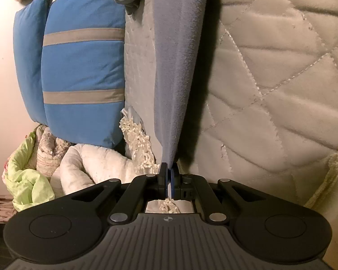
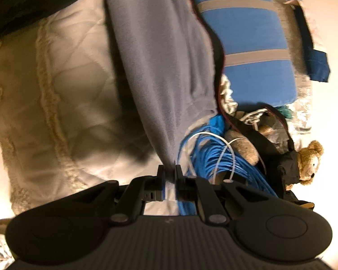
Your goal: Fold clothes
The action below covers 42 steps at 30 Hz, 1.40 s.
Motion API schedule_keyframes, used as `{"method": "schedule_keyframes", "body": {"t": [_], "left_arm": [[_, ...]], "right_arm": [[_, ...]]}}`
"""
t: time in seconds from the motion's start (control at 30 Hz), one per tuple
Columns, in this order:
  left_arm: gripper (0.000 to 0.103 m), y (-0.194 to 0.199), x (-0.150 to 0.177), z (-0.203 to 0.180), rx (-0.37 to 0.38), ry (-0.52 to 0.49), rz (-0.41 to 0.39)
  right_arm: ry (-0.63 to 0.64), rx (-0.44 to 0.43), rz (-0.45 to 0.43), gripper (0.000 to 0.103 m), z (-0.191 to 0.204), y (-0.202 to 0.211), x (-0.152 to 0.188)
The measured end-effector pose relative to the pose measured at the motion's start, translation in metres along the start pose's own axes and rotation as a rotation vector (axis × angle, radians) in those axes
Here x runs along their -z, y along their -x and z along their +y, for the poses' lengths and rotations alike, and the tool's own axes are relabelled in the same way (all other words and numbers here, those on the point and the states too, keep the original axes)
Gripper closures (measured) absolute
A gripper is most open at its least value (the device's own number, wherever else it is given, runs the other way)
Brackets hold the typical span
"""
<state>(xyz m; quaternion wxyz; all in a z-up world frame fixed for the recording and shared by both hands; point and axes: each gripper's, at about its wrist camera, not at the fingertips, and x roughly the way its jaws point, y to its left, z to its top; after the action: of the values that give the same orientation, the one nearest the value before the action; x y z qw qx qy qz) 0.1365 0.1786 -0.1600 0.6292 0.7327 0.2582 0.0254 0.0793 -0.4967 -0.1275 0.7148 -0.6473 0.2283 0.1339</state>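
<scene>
Pinching grey garment between both grippers' closed jaws.

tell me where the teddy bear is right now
The teddy bear shows only in the right wrist view, at the far right edge, beside a black cloth and right of the coil of blue cable.

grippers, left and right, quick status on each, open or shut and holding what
Left gripper: shut on the grey garment.
Right gripper: shut on the same grey garment, pinching another part of it.
</scene>
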Motion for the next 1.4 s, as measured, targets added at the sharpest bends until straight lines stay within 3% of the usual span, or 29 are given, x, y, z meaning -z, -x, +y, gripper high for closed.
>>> {"method": "schedule_keyframes", "body": {"t": [0.03, 0.1, 0.2, 0.23, 0.3, 0.37, 0.43, 0.63, 0.9, 0.97, 1.23, 1.33, 1.4], "left_arm": [[0.100, -0.001, 0.000, 0.000, -0.007, -0.001, 0.005], [0.098, -0.002, 0.002, 0.001, 0.005, 0.011, 0.031], [0.096, -0.003, 0.008, -0.001, -0.007, 0.020, 0.056], [0.090, -0.004, 0.010, -0.001, -0.012, 0.018, 0.065], [0.068, 0.000, 0.013, 0.002, -0.026, 0.022, 0.061], [0.038, 0.006, 0.015, 0.007, -0.045, 0.041, 0.044], [0.024, 0.015, 0.014, 0.013, -0.061, 0.076, 0.019], [0.018, 0.029, 0.005, 0.045, -0.054, 0.213, -0.021], [0.017, 0.055, -0.021, 0.111, 0.127, 0.626, -0.101], [0.017, 0.064, -0.031, 0.121, 0.168, 0.679, -0.132], [0.017, 0.095, -0.071, 0.144, 0.264, 0.768, -0.249], [0.017, 0.104, -0.084, 0.142, 0.233, 0.705, -0.288], [0.017, 0.107, -0.091, 0.139, 0.257, 0.665, -0.292]], "right_arm": [[0.009, -0.005, 0.005, 0.070, 0.003, 0.000, -0.001], [0.005, -0.024, 0.009, 0.062, 0.005, 0.002, 0.000], [-0.029, -0.003, -0.008, 0.021, 0.003, 0.006, 0.002], [-0.044, 0.004, -0.015, 0.015, 0.001, 0.007, 0.002], [-0.075, 0.011, -0.015, 0.010, -0.005, 0.009, 0.003], [-0.090, 0.027, -0.011, 0.002, -0.009, 0.009, 0.003], [-0.106, 0.028, -0.008, 0.000, -0.012, 0.009, 0.004], [-0.248, -0.008, 0.011, 0.000, -0.031, 0.007, 0.005], [-0.640, -0.123, -0.038, 0.000, -0.070, 0.010, 0.006], [-0.712, -0.120, -0.050, 0.000, -0.078, 0.010, 0.003], [-0.920, -0.124, -0.068, 0.000, -0.107, 0.008, -0.001], [-0.846, -0.086, -0.052, 0.000, -0.106, 0.007, -0.006], [-0.777, -0.072, -0.018, 0.000, -0.105, 0.003, -0.010]]}}
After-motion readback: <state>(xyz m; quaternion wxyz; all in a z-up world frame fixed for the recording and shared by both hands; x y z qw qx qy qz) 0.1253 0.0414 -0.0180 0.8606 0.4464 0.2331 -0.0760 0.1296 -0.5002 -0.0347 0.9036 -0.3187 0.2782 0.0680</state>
